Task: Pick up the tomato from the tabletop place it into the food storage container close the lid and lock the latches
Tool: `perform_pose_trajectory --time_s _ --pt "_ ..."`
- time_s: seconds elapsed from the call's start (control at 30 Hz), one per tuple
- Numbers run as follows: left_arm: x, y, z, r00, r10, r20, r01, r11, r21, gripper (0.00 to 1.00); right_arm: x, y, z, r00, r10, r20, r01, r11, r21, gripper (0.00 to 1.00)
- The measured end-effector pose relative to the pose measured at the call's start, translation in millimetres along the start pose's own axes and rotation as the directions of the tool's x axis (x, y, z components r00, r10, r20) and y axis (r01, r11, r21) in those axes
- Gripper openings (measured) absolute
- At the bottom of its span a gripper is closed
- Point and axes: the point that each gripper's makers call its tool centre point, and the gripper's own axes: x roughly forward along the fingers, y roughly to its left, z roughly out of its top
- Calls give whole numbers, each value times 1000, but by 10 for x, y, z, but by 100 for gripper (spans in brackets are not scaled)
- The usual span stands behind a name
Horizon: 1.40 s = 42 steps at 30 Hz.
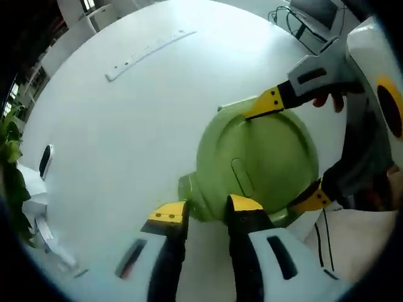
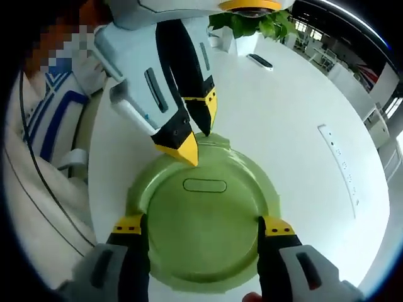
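Observation:
A round green food storage container (image 1: 258,160) sits on the white table with its lid (image 2: 204,220) on. A green latch tab (image 1: 187,192) sticks out at its rim. My left gripper (image 1: 208,211) is open by a narrow gap, its yellow tips right at that tab. In the right gripper view the left gripper (image 2: 194,129) comes down from the top onto the lid's far rim. My right gripper (image 2: 203,228) is wide open, one jaw on each side of the lid. It also shows as the right gripper (image 1: 288,151) straddling the container in the left gripper view.
The white round table (image 1: 126,126) carries a long white strip (image 1: 148,47) (image 2: 343,167) and a dark flat device (image 1: 45,160) (image 2: 259,61). A leafy plant (image 2: 252,22) stands past the far edge. A person's clothing (image 2: 44,132) is close by the near edge.

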Motion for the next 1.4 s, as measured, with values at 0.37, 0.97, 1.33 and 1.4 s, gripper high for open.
perform_pose_trajectory --time_s 0.37,0.97,1.33,1.4 --pt "26 1 -18 996 -86 19 86 995 -52 23 -7 47 -10 1000 -7 -14 7 1000 11 64" --pt "78 -64 -21 963 -264 49 265 964 -19 18 -12 107 -34 999 -1 -47 2 1000 16 63" --pt "108 -56 -26 951 -300 76 301 954 -6 16 -6 102 -34 999 0 -43 1 1000 19 63" --pt "111 -71 -27 951 -304 57 304 953 -3 16 -3 97 -34 999 -1 -46 2 1000 21 63"
